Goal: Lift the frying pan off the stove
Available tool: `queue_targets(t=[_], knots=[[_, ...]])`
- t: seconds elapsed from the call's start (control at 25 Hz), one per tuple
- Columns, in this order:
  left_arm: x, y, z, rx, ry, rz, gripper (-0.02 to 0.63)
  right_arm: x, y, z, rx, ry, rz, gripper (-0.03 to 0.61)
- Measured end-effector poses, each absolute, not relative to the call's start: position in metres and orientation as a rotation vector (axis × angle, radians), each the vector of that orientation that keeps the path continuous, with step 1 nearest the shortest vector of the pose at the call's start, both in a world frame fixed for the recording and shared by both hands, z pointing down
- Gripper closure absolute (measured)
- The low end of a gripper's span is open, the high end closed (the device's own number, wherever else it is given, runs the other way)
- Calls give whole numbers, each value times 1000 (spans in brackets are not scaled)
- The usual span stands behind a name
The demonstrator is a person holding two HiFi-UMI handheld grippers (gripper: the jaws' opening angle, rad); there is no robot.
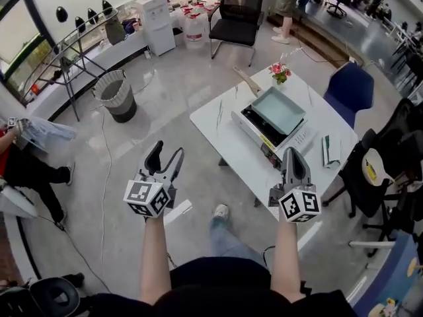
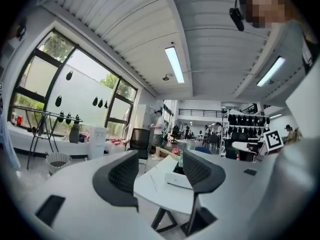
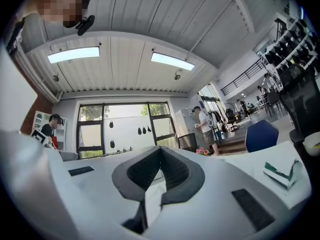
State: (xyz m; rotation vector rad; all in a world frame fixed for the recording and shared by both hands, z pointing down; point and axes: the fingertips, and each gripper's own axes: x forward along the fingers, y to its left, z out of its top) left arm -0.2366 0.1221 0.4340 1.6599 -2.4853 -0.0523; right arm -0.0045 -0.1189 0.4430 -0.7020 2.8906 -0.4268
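Observation:
A pale teal square frying pan (image 1: 278, 109) with a wooden handle (image 1: 246, 81) sits on a white portable stove (image 1: 266, 135) on the white table (image 1: 217, 116). Both grippers hang in the air short of the table, over the floor. My left gripper (image 1: 165, 159) is open and holds nothing, well to the left of the table. My right gripper (image 1: 295, 158) is shut on nothing, just in front of the stove's near end. In the left gripper view the table (image 2: 156, 185) and stove (image 2: 178, 180) show between the open left gripper (image 2: 160, 171). The right gripper (image 3: 161, 154) has its tips together.
A small flower pot (image 1: 279, 72) and a green-and-white packet (image 1: 330, 150) lie on the table. A blue chair (image 1: 348, 88) stands behind it, dark chairs (image 1: 380, 170) to the right, and a waste basket (image 1: 116, 96) to the left. A person (image 1: 26, 169) crouches at far left.

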Motion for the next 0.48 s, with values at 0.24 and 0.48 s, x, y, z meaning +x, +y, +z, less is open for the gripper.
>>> queue_targets(t=[0.24, 0.48], knots=[[-318, 29, 419, 1736, -2496, -10, 337, -64, -202, 438, -808, 2829, -439, 575], [-345, -28, 421, 1818, -2412, 2, 337, -77, -238, 439, -910, 2827, -427, 575]])
